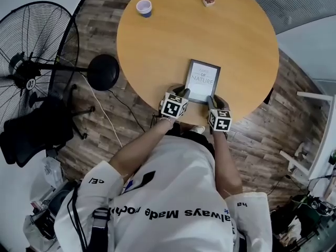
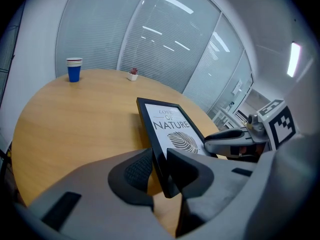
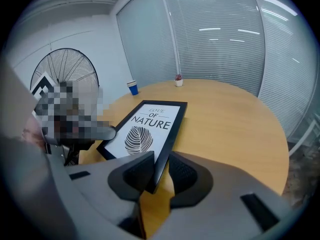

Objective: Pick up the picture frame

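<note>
The picture frame (image 1: pixel 202 81) is black with a white "LOVE OF NATURE" leaf print and sits at the near edge of the round wooden table (image 1: pixel 157 46). My left gripper (image 1: pixel 182 95) is shut on its near left corner. My right gripper (image 1: pixel 211 101) is shut on its near right corner. In the left gripper view the pads of the left gripper (image 2: pixel 160 171) clamp the frame's (image 2: pixel 172 129) edge, and the near end is raised off the tabletop. In the right gripper view the right gripper (image 3: pixel 161 171) pinches the frame's (image 3: pixel 147 126) other side edge.
A blue paper cup (image 1: pixel 144 8) and a small potted plant (image 1: pixel 209 0) stand at the table's far side. A standing fan (image 1: pixel 31 62), a black stool (image 1: pixel 103 72) and a dark chair (image 1: pixel 31 133) are on the floor to the left.
</note>
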Tool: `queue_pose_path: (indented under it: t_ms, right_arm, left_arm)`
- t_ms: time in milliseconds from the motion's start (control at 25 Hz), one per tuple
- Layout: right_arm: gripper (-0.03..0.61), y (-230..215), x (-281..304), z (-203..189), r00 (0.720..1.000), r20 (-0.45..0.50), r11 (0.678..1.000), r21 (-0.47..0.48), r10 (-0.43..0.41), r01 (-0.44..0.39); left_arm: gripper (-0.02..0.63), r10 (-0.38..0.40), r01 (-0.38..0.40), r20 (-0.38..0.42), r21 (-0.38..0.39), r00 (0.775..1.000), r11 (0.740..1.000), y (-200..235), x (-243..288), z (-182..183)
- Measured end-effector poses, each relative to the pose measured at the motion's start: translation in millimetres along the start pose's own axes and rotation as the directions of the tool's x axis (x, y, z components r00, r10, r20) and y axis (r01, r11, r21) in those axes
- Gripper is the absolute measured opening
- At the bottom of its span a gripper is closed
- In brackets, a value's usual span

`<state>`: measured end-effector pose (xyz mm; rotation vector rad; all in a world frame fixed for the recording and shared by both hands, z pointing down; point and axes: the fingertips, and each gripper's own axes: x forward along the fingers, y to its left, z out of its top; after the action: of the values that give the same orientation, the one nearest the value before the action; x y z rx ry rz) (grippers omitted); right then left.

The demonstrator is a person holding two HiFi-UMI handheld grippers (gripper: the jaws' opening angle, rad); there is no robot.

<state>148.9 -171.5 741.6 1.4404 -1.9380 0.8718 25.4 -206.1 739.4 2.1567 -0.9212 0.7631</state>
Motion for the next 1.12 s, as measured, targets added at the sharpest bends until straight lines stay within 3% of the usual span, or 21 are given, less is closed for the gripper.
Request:
queue_pose_path:
  t_ms: [400, 1120]
  right_arm:
    - [0.106, 5.4, -26.5, 30.5, 0.996, 0.085, 0.998, -0.049, -0.027, 0.031]
    - [0.106, 16.6, -78.4, 66.1, 0.979, 0.198, 0.997, -0.052, -0.042, 0.053]
  left_arm:
    - [0.103, 0.017, -0.018, 0.084, 0.009, 0.996, 1.0, -6.9, -20.9, 26.4]
    - [0.101, 0.023, -0.038, 0.199, 0.073, 0.98, 0.997, -30.0, -65.9, 63.9]
